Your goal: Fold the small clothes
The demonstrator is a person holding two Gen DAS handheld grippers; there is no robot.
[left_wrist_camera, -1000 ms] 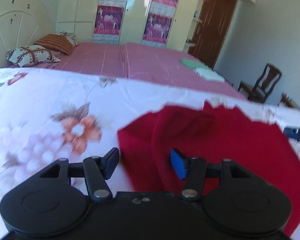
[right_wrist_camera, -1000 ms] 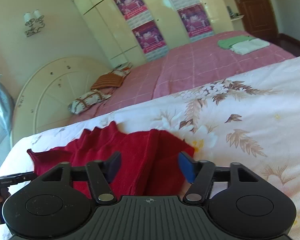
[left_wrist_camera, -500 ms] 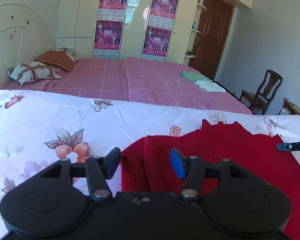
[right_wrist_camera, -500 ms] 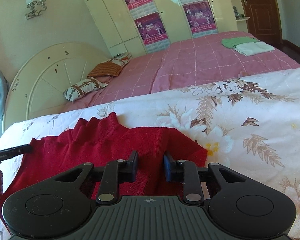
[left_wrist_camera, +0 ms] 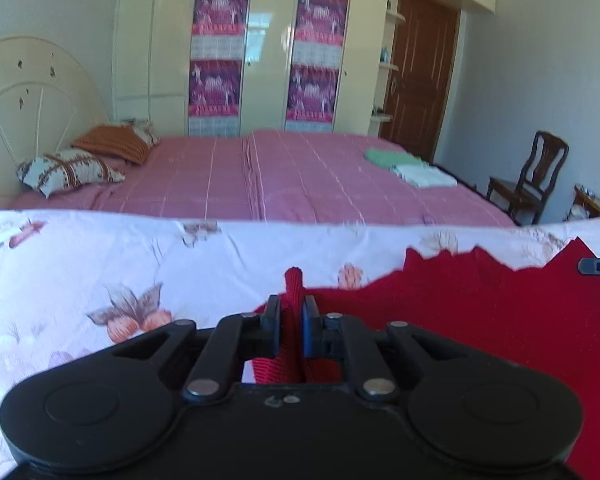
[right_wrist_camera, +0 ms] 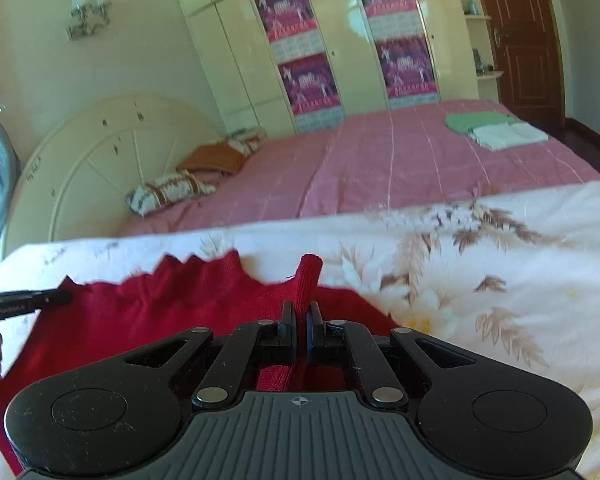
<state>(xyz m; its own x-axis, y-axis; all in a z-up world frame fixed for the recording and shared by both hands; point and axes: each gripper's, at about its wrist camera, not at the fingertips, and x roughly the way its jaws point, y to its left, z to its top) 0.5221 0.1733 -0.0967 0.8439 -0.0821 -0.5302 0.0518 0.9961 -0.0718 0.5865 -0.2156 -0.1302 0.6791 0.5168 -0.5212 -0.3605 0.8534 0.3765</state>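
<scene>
Sweater [left_wrist_camera: 480,320] is spread on the floral bed [left_wrist_camera: 100,264]. Left hand-held gripper [left_wrist_camera: 291,320] is closing, pinching a fold at its 9 o'clock edge; right hand-held gripper [right_wrist_camera: 301,326] is clamped on the 3 o'clock edge.
</scene>
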